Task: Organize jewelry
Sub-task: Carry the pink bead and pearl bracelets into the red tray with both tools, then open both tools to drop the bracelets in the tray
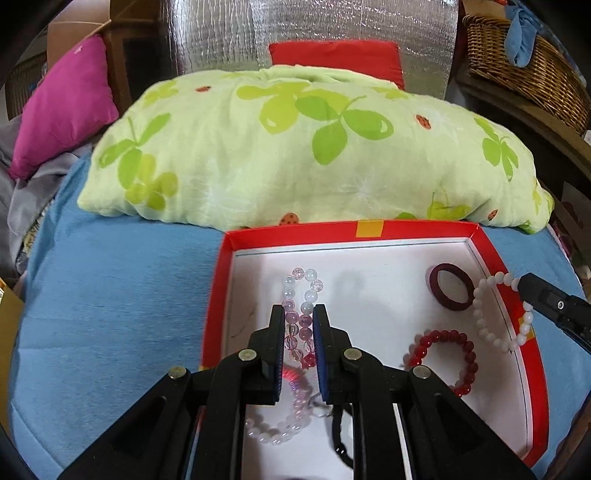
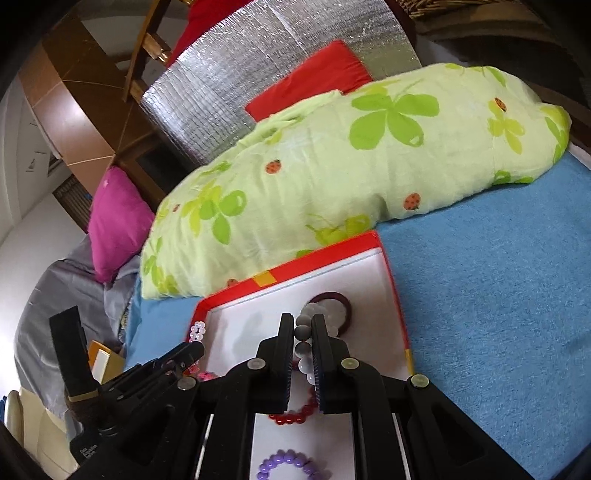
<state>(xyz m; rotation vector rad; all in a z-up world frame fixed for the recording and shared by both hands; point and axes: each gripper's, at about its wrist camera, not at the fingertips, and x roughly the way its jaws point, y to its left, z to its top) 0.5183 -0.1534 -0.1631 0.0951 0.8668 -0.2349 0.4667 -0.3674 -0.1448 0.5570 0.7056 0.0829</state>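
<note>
A shallow red box with a white floor lies on the blue cover. My left gripper is shut on a pink and clear bead bracelet that hangs over the box's left part. From the right, my right gripper is shut on a white bead bracelet above the box's right rim. In the right wrist view, white beads sit between that gripper's pads. On the box floor lie a maroon band, a red bead bracelet, a pale pink bracelet and a purple bracelet.
A large green flowered pillow lies right behind the box, with a red cushion and a silver foil mat beyond. A magenta cushion and grey cloth are at the left. A wicker basket stands at the back right.
</note>
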